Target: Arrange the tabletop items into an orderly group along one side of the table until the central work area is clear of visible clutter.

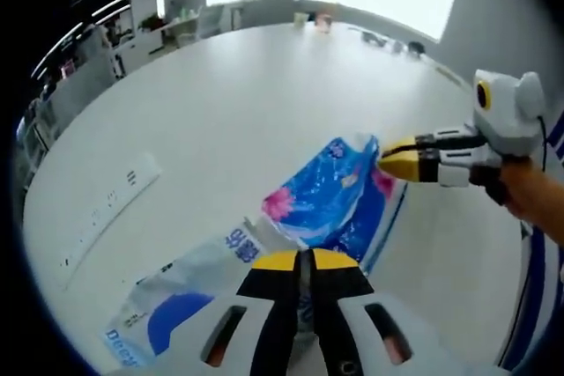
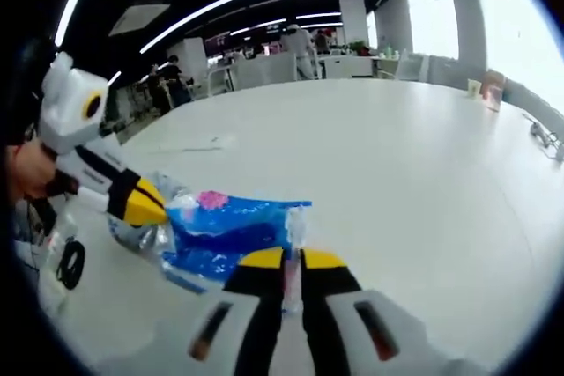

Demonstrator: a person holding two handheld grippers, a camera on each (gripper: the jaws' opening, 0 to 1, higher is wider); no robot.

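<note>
A crumpled blue and white plastic pack [image 1: 330,204] with pink flowers lies on the white table [image 1: 264,103], stretched between both grippers. My left gripper [image 1: 300,259] rises from the bottom of the left gripper view, shut on the pack's clear near end. My right gripper [image 1: 394,163] reaches in from the right, its yellow tips shut on the pack's far corner. In the right gripper view the same pack [image 2: 229,235] lies ahead. The right gripper [image 2: 293,260] pinches its edge there, and the left gripper [image 2: 148,206] grips the crinkled end at the left.
A white power strip [image 1: 106,209] lies flat on the table to the left. Small items [image 1: 313,19] stand at the table's far edge, with dark clutter [image 1: 392,43] beside them. A person's hand [image 1: 529,195] holds the right gripper. Office desks and people [image 2: 300,41] are beyond the table.
</note>
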